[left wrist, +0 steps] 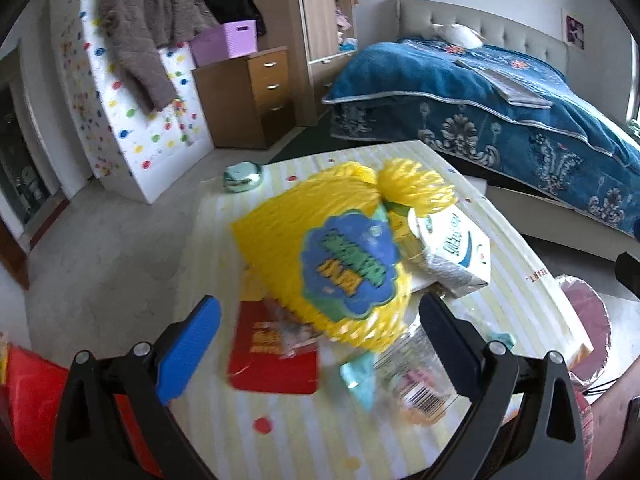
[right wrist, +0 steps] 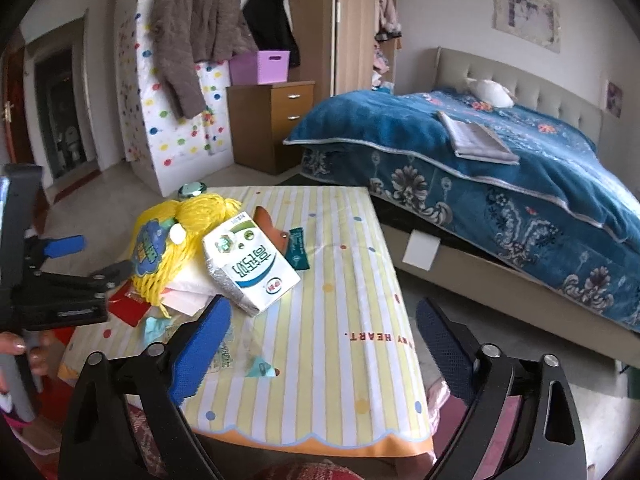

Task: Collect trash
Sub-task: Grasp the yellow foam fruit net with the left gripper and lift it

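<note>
On the striped bench (right wrist: 344, 280), yellow mesh bag (left wrist: 320, 248) and milk carton (right wrist: 248, 268); left tongs (left wrist: 320, 340) and right tongs (right wrist: 324, 336) both gape, empty.

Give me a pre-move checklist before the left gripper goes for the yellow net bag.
1. Left gripper open: ok, jaws wide with nothing between the pads.
2. Yellow net bag in front of the left gripper: ok, it lies ahead on the table.
3. Bag free to lift: not ok, the milk carton leans against it.
4. Right gripper empty: ok, nothing between its pads.
5. Right gripper clear of the bag: ok, it hangs nearer the table's front edge.
6. Trash bin within reach: cannot tell.
</note>
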The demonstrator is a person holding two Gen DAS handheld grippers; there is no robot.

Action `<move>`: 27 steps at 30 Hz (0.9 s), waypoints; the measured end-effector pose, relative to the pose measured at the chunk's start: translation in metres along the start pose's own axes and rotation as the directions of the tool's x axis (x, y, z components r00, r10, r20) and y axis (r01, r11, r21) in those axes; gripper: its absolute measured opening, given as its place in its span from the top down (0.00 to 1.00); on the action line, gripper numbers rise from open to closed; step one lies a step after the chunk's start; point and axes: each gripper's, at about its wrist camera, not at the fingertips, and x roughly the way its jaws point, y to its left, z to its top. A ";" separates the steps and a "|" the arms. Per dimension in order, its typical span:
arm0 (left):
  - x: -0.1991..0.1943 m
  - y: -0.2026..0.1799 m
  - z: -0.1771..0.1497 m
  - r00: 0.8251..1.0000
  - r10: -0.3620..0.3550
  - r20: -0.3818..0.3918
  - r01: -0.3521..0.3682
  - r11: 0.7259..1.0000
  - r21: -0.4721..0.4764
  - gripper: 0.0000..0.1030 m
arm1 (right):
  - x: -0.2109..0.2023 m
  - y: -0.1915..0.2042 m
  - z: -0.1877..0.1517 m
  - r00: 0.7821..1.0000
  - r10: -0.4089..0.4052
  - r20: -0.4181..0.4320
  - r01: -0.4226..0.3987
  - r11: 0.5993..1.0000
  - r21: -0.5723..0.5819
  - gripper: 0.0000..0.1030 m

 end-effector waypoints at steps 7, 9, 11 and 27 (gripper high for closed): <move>0.030 -0.011 0.008 0.999 0.025 -0.028 -0.025 1.000 0.012 0.06 | 0.015 0.002 0.003 1.000 0.012 0.007 -0.012 1.000 -0.021 0.42; 0.039 -0.012 0.009 0.998 0.034 -0.046 -0.033 0.999 0.015 0.07 | 0.019 0.002 0.004 1.000 0.020 -0.003 -0.020 1.000 -0.019 0.41; 0.047 -0.010 0.009 0.997 0.030 -0.068 -0.030 1.000 0.009 0.13 | 0.021 0.002 0.003 1.000 0.027 -0.005 -0.027 0.999 -0.018 0.38; -0.022 0.037 0.034 0.990 -0.008 0.141 0.020 0.996 -0.087 0.78 | 0.013 0.029 0.008 0.992 0.105 0.070 -0.099 0.991 -0.086 0.55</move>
